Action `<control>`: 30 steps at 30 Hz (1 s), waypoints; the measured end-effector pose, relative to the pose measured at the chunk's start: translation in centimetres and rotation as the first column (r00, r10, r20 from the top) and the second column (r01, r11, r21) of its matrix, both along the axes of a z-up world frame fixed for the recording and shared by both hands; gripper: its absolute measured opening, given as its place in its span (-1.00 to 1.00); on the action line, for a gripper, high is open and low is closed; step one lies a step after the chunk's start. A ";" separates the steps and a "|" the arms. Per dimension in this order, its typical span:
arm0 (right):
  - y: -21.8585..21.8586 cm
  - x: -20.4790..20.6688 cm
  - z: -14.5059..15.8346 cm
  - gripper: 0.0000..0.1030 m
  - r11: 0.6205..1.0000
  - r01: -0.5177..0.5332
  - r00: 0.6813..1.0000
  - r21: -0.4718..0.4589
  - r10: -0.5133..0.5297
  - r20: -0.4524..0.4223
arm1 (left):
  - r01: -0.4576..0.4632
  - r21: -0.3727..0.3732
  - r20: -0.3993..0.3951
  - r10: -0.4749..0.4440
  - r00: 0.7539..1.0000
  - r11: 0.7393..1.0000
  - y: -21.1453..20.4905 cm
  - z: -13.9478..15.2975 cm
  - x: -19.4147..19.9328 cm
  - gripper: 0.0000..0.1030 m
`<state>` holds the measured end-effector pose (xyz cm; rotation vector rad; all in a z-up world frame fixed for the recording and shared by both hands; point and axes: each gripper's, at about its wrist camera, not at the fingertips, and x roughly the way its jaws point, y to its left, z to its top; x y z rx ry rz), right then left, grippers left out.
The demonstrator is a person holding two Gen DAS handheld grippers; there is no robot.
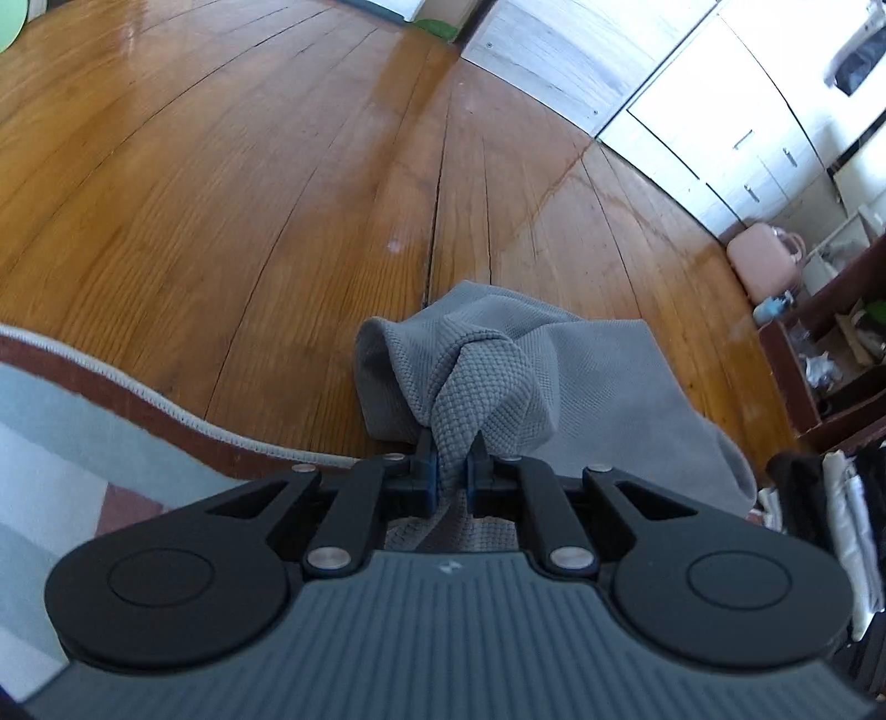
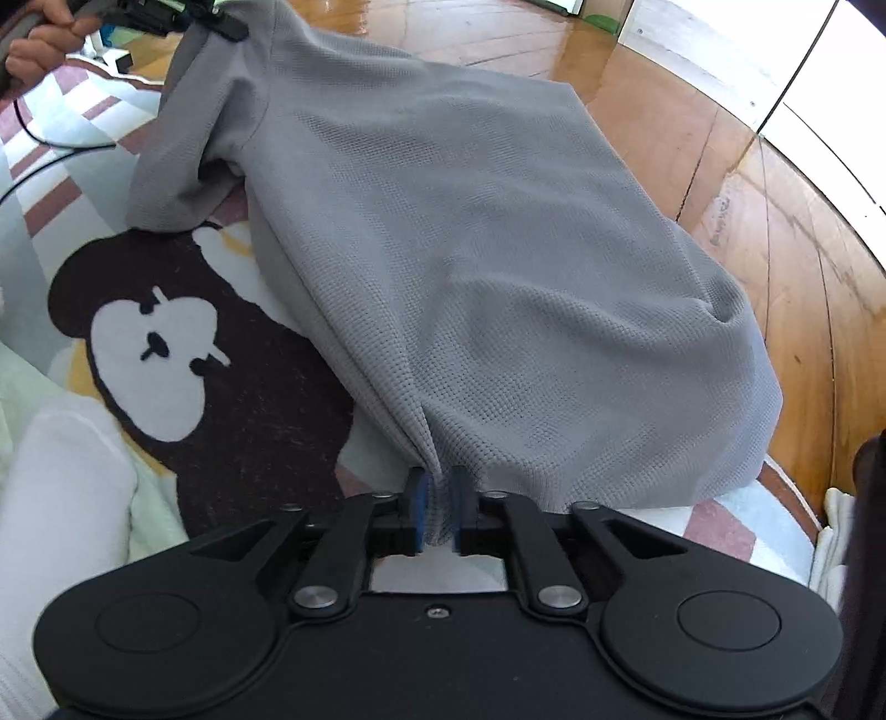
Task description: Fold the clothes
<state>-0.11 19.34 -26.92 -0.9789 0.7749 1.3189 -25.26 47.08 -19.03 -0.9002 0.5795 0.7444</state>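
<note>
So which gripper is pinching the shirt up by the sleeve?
The left gripper, by the sleeve; the right gripper pinches the shirt at its other end.

We see the left gripper (image 1: 453, 462) with its 2 blue-padded fingers (image 1: 431, 476) closed on a bunched fold of the grey waffle-knit garment (image 1: 554, 382), which drapes away to the right over the wooden plank floor (image 1: 249, 194). A rug edge (image 1: 138, 393) curves in at the left. White cabinets (image 1: 720, 111) and a pink bag (image 1: 761, 260) stand at the far right.
</note>
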 end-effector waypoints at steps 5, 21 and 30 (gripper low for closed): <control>0.1 -0.3 -0.6 -0.06 1.000 -0.017 1.000 -0.018 0.017 0.014 | 0.010 -0.089 0.003 -0.010 1.000 0.996 0.7 -1.4 0.2 -0.74; 1.9 3.7 5.3 -0.85 0.931 0.243 0.969 0.272 -0.244 -0.030 | 0.078 -0.091 0.210 -0.057 0.976 0.993 0.6 -2.6 1.9 -0.86; 0.0 5.5 0.7 0.23 0.915 0.380 0.925 0.135 -0.372 -0.082 | 0.001 -0.132 0.269 0.035 0.962 0.991 1.1 -3.3 0.1 -0.87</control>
